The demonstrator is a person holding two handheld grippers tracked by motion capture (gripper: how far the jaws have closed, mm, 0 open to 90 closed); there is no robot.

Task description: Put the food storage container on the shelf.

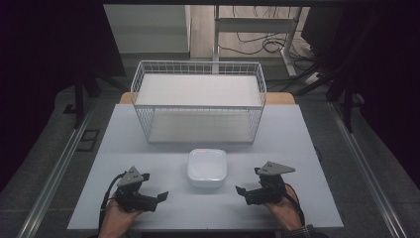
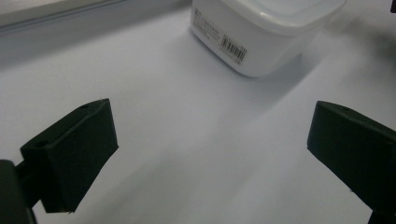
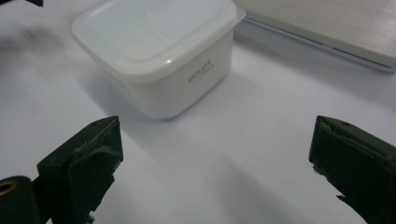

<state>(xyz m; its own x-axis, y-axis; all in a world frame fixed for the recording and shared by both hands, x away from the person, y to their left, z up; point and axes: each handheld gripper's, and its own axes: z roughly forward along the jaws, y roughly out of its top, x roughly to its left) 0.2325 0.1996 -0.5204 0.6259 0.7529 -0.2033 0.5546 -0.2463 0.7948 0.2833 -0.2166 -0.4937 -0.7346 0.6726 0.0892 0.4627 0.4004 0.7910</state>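
Observation:
A white square plastic container (image 1: 207, 167) with a lid on sits in the middle of the pale table (image 1: 277, 144). My left gripper (image 1: 157, 199) rests near the front edge to its left, jaws wide apart and empty. On the other side my right gripper (image 1: 243, 192) is also open with nothing between its jaws. In the left gripper view (image 2: 210, 154) the container (image 2: 261, 32) stands ahead with a barcode label on its side. The right gripper view (image 3: 215, 163) has the container (image 3: 159, 51) ahead and to the left, a small printed mark on its wall.
A white wire basket rack (image 1: 198, 99) with two shelf boards stands at the back of the table, just behind the container. Its lower board (image 3: 336, 28) runs along the top right of the right gripper view. Cables and a desk frame (image 1: 257, 29) lie on the floor beyond.

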